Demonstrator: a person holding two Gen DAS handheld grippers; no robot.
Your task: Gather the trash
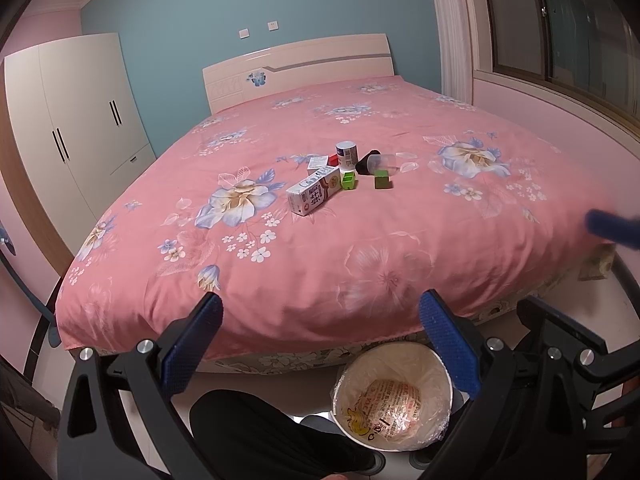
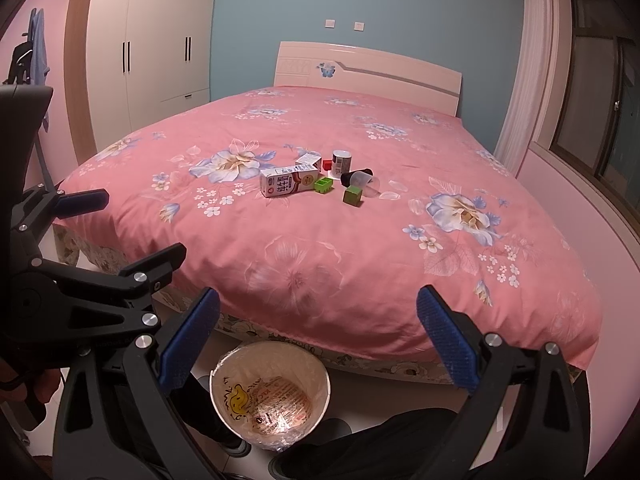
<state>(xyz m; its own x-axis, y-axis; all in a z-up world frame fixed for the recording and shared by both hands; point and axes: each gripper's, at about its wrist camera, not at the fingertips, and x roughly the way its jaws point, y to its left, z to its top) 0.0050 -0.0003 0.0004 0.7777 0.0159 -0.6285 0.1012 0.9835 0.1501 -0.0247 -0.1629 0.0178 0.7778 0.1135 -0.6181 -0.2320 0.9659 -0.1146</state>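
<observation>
A cluster of trash lies mid-bed: a white milk carton [image 1: 313,192] [image 2: 289,182] on its side, a small round can [image 1: 346,154] [image 2: 341,161], a tipped clear cup with a black lid [image 1: 376,164] [image 2: 362,182], two green blocks [image 1: 348,181] [image 1: 383,181], a red piece [image 1: 333,159] and a small white box [image 1: 317,163]. A lined white trash bin [image 1: 394,394] [image 2: 270,396] stands on the floor at the bed's foot. My left gripper [image 1: 320,344] and right gripper [image 2: 318,344] are both open and empty, above the bin, well short of the trash.
The pink floral quilt [image 1: 320,240] covers the bed [image 2: 360,240]. A white wardrobe [image 1: 80,120] stands left, a window [image 1: 560,32] right. The left gripper's body [image 2: 80,280] shows in the right wrist view. The person's dark legs [image 1: 260,432] are beside the bin.
</observation>
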